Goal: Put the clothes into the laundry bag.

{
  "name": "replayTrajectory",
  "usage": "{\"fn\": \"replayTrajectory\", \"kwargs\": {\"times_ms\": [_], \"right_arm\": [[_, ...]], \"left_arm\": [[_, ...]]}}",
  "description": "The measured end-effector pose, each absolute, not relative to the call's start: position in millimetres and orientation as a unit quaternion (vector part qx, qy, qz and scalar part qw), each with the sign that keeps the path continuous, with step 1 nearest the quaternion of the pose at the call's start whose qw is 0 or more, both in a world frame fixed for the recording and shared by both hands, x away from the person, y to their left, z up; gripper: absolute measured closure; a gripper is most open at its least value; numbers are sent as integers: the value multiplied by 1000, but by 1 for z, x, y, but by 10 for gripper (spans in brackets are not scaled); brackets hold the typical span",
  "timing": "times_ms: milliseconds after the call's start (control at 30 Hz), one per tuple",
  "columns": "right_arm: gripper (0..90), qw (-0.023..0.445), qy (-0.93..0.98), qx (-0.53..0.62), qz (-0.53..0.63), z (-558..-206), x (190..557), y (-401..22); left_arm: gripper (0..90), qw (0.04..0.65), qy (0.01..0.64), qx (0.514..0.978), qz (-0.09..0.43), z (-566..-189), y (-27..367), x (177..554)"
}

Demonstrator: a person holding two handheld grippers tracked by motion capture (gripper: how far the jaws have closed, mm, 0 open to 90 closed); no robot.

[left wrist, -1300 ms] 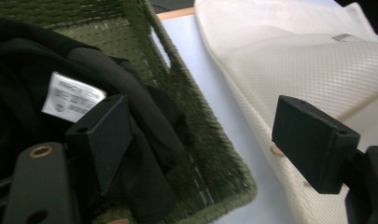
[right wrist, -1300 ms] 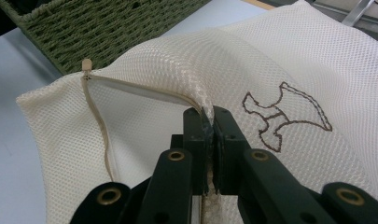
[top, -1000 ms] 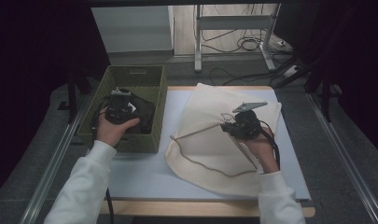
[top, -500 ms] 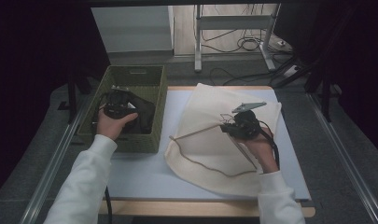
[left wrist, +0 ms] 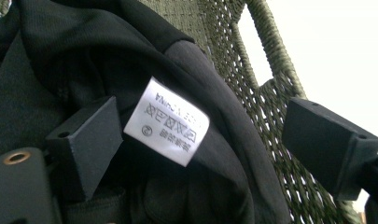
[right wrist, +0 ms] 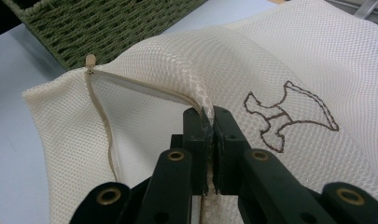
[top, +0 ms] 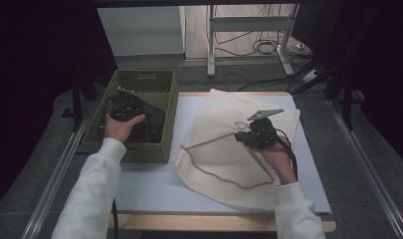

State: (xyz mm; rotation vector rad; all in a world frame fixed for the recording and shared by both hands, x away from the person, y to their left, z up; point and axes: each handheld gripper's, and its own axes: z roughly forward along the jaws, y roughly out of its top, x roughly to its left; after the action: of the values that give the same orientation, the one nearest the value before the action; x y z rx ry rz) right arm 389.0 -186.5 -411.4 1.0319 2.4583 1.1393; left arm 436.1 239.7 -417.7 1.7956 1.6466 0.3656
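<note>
Left claw (left wrist: 200, 140) open over black garment (left wrist: 84, 60), beside basket wall (left wrist: 252, 93).

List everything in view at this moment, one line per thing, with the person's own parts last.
table: one, pale blue top with a wooden edge, centre.
basket: one, green woven, table's left side.
garment: one, black, inside the basket.
label: one, white, sewn on the garment.
mesh bag: one, cream, right of the basket.
drawstring: one, tan, along the bag's opening.
left tool: one, black, open over the garment.
right tool: one, black, shut on the mesh bag's rim.
sleeves: two, white, bottom edge.
</note>
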Motion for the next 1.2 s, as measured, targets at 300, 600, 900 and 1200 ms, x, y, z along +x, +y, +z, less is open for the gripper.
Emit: {"fn": "replayTrajectory", "kwargs": {"times_ms": [300, 600, 900, 1200], "right_arm": [[849, 121, 844, 352, 387, -412, 389, -185], [849, 120, 844, 353, 384, -414, 391, -185], [849, 120, 844, 354, 383, -415, 392, -185], [849, 118, 846, 356, 378, -419, 393, -183]], "left_arm": [[92, 326, 645, 678, 133, -426, 242, 452], [125, 311, 652, 681, 123, -432, 241, 465], [118, 305, 665, 675, 99, -446, 244, 478], [100, 303, 671, 672, 82, -459, 242, 492]]}}
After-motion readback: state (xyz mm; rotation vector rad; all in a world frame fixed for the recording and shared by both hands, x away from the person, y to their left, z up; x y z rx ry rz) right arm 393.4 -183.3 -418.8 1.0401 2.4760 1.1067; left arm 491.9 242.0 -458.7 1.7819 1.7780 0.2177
